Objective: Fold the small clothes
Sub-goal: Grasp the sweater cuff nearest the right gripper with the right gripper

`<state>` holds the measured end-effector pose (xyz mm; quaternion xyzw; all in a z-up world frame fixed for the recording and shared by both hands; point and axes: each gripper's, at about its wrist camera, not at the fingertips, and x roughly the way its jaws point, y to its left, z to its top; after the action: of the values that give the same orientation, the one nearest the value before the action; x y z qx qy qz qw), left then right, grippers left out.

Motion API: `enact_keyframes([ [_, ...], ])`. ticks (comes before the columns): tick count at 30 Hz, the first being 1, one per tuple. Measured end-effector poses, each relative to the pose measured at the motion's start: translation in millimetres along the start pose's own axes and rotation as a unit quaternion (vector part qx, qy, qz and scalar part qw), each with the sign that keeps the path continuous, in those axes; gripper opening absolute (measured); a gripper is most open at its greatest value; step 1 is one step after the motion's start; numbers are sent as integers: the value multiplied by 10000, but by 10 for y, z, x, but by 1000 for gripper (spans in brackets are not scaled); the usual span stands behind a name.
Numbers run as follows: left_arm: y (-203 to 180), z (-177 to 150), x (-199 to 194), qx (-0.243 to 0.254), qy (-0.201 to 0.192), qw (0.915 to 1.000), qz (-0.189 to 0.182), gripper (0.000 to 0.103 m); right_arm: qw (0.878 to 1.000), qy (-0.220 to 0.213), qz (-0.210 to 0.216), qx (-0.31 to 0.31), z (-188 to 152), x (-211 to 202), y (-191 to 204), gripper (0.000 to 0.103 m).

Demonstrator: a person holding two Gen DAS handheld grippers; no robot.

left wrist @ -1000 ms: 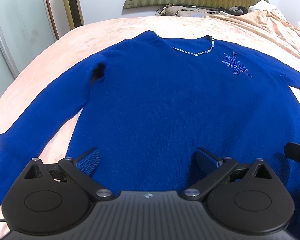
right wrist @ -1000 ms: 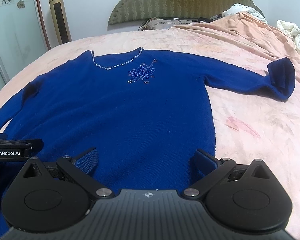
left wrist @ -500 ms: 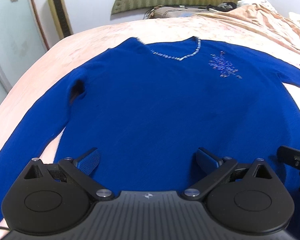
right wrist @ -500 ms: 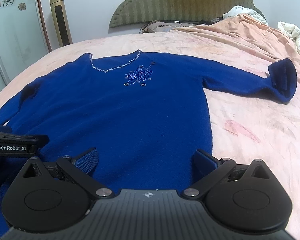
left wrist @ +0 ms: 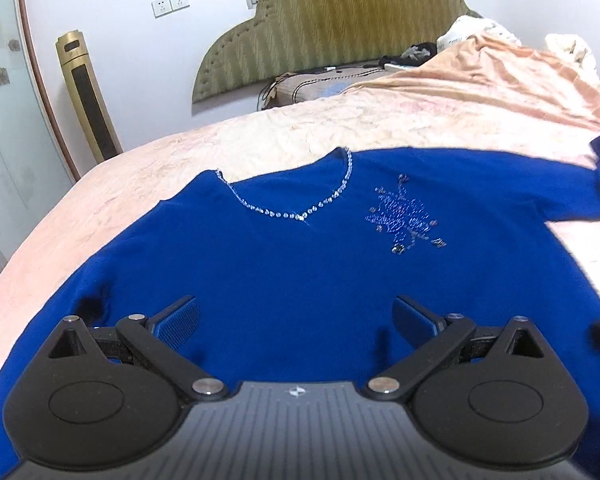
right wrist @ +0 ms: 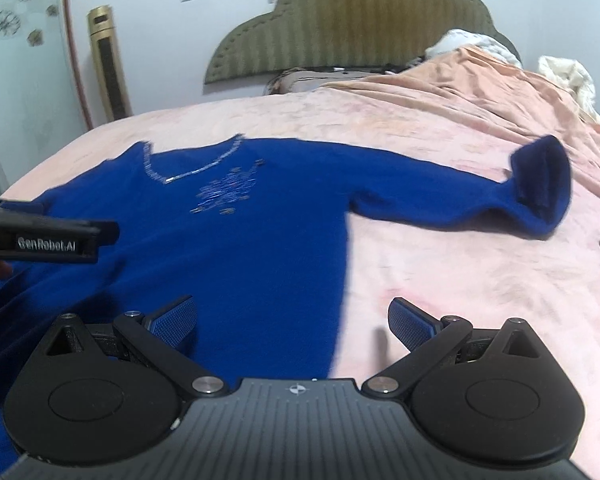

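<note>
Hovering over blue sweater [left wrist: 284, 280] | left claw [left wrist: 296, 322] released | right claw [right wrist: 292, 320] released

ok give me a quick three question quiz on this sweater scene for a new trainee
1. True or false: the blue sweater lies face up on the bed.
2. Which is open: A the left gripper only, B the right gripper only, C both?
3. Fill in: the beaded flower sits just below the beaded ___.

Key: 1 true; 2 C; 3 neckline.
</note>
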<state>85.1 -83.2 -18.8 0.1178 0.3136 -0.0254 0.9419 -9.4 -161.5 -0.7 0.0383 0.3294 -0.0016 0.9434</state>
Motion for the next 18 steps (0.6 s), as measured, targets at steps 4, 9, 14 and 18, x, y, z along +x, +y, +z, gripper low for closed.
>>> enact_keyframes([
  [4,-22,-99,145,-31,99,9998,-158,103,9984,-52,-564,84,122,51,-379,103],
  [9,-8,-184,234,-95,119,9996,-223,103,9927,-379,-495,1029,389,109,-1081,103],
  [14,48,-205,275,-335,129,9986,-392,103,9717,-798,-264,2205,621,370,-1783,96],
  [18,92,-214,306,-526,174,9972,-504,103,9627,-539,55,2650,727,736,-2144,96],
])
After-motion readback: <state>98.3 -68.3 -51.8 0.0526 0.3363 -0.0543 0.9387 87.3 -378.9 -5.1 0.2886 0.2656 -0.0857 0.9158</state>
